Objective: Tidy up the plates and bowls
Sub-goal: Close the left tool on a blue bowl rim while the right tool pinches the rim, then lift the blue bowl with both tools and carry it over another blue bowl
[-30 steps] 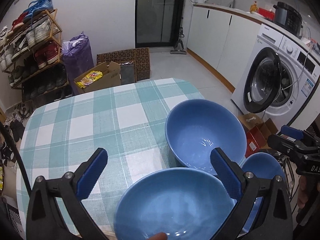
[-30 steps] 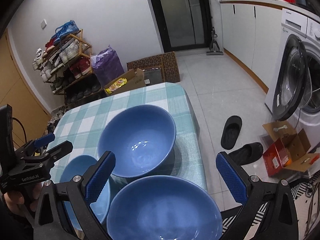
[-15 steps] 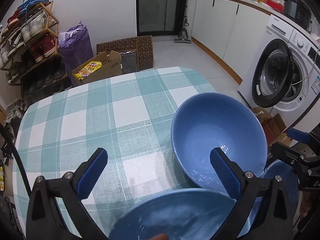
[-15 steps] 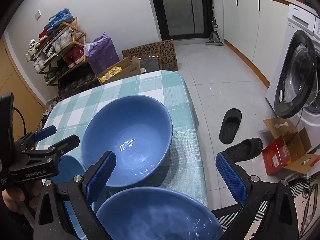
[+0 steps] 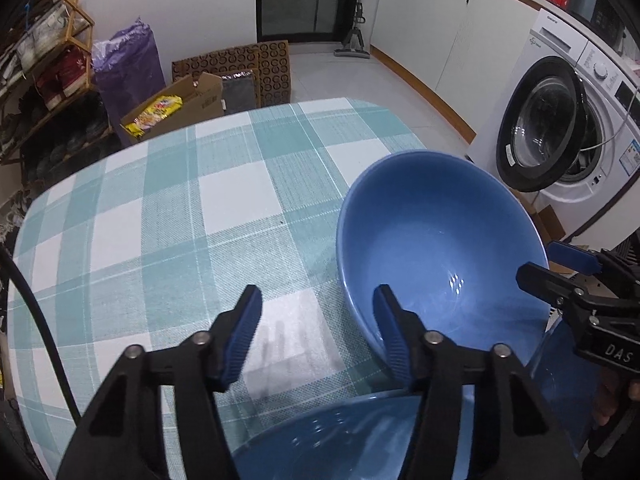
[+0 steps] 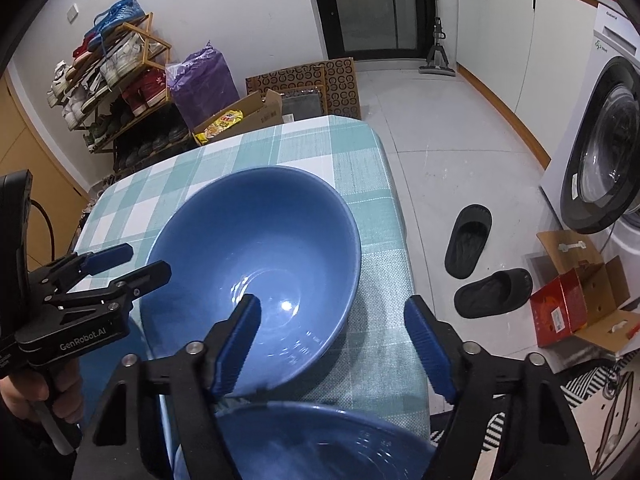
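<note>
A large blue bowl (image 5: 440, 256) (image 6: 256, 276) stands on the checked tablecloth (image 5: 180, 220) near the table's right edge. My left gripper (image 5: 316, 332) straddles its near left rim, jaws partly closed but apart, one pad inside the bowl. My right gripper (image 6: 332, 340) straddles the bowl's near right rim, jaws open wider. A second blue bowl (image 5: 352, 440) (image 6: 320, 444) lies below and closer. A third blue bowl (image 5: 560, 360) shows partly behind the other gripper.
The table's right edge (image 6: 400, 220) drops to a tiled floor with two black slippers (image 6: 480, 264) and a red carton (image 6: 564, 312). A washing machine (image 5: 560, 128) stands at the right. A shoe rack (image 6: 116, 80) and cardboard boxes (image 5: 180, 104) stand beyond the table.
Both grippers moved forward over the far large bowl and their jaws narrowed, the left more than the right. The near bowl slid lower in both views.
</note>
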`<action>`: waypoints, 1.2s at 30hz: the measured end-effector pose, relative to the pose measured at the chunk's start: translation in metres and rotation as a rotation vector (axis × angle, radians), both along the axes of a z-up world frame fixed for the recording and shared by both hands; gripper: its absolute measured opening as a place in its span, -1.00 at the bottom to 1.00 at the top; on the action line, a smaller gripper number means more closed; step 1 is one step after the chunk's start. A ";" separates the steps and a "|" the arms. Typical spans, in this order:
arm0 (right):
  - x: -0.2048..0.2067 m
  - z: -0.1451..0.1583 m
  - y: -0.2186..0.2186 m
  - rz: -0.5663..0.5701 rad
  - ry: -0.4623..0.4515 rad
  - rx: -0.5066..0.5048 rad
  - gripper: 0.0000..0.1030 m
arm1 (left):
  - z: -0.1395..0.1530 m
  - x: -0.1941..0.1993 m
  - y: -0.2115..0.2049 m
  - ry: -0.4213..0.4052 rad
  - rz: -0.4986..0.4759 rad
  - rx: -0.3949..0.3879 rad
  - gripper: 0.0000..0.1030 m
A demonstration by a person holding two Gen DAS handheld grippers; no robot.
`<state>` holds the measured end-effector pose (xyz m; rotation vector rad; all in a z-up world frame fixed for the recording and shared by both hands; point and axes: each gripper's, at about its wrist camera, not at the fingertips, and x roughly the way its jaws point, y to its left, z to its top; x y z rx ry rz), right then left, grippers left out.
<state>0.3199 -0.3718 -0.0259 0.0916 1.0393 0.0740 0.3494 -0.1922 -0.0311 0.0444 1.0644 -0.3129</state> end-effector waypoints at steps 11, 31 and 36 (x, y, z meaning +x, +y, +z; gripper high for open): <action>0.002 -0.010 0.003 0.032 0.027 0.005 -0.06 | 0.003 -0.003 -0.010 -0.009 -0.057 -0.007 -0.43; -0.007 -0.007 0.004 0.059 0.008 -0.016 -0.57 | 0.003 -0.005 -0.016 -0.009 -0.098 -0.016 -0.70; -0.007 -0.006 0.002 0.053 0.000 -0.023 -0.58 | 0.003 -0.006 -0.018 -0.016 -0.101 -0.015 -0.70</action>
